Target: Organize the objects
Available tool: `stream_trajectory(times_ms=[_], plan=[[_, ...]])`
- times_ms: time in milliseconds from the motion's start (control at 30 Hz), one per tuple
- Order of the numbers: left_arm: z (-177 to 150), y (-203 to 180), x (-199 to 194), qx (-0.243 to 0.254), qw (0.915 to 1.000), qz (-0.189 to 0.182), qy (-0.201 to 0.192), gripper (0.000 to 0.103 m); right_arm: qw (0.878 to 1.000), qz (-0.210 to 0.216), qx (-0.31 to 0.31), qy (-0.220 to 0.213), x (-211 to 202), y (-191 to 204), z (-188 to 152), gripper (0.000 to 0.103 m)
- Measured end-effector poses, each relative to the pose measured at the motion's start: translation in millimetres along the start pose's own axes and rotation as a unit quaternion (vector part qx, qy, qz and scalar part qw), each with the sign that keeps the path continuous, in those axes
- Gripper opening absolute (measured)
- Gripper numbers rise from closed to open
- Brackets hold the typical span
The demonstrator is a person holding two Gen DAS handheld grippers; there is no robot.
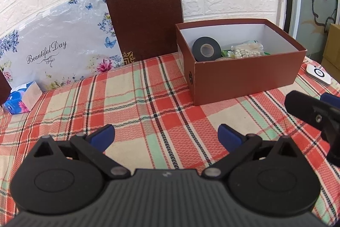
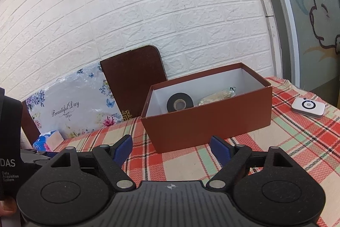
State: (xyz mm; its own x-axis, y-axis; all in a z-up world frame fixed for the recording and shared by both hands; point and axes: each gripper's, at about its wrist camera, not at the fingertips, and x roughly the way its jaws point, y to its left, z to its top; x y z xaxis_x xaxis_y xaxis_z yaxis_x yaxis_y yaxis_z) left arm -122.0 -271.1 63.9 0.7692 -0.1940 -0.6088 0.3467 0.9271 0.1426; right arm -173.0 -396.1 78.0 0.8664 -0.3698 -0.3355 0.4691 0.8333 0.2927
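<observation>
A brown open box [image 1: 244, 80] [image 2: 208, 122] stands on the plaid tablecloth [image 1: 136, 103]. Inside it lie a black tape roll [image 1: 206, 48] [image 2: 180, 104], a bag of small white pieces [image 1: 248, 50] [image 2: 216, 97] and a green packet [image 1: 227, 53]. A small white device [image 1: 318, 74] [image 2: 308, 108] lies on the cloth to the right of the box. My left gripper [image 1: 166, 137] is open above bare cloth, short of the box. My right gripper [image 2: 171, 149] is open too, nothing between its fingers, just in front of the box's near wall.
The brown box lid [image 1: 144, 20] [image 2: 133, 78] and a floral "Beautiful Day" board [image 1: 57, 48] [image 2: 74, 107] lean on the white brick wall. A blue tissue pack [image 1: 21, 99] [image 2: 47, 139] lies at the far left. The other gripper [image 1: 314, 116] shows at the right edge.
</observation>
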Motion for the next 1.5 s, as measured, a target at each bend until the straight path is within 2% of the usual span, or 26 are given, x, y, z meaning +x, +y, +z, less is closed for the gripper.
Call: stream_trajectory(times_ms=[667, 1500], plan=[[1.6, 4.5, -4.7, -0.001, 0.9998, 0.020, -0.001, 0.103, 1.000, 0.003, -0.009, -0.001, -1.0, 1.8, -2.0, 0.082], [0.7, 9.7, 5.7, -0.006, 0.9998, 0.001, 0.017, 0.103, 1.000, 0.003, -0.027, 0.012, 8.0, 9.3, -4.4, 0.082]])
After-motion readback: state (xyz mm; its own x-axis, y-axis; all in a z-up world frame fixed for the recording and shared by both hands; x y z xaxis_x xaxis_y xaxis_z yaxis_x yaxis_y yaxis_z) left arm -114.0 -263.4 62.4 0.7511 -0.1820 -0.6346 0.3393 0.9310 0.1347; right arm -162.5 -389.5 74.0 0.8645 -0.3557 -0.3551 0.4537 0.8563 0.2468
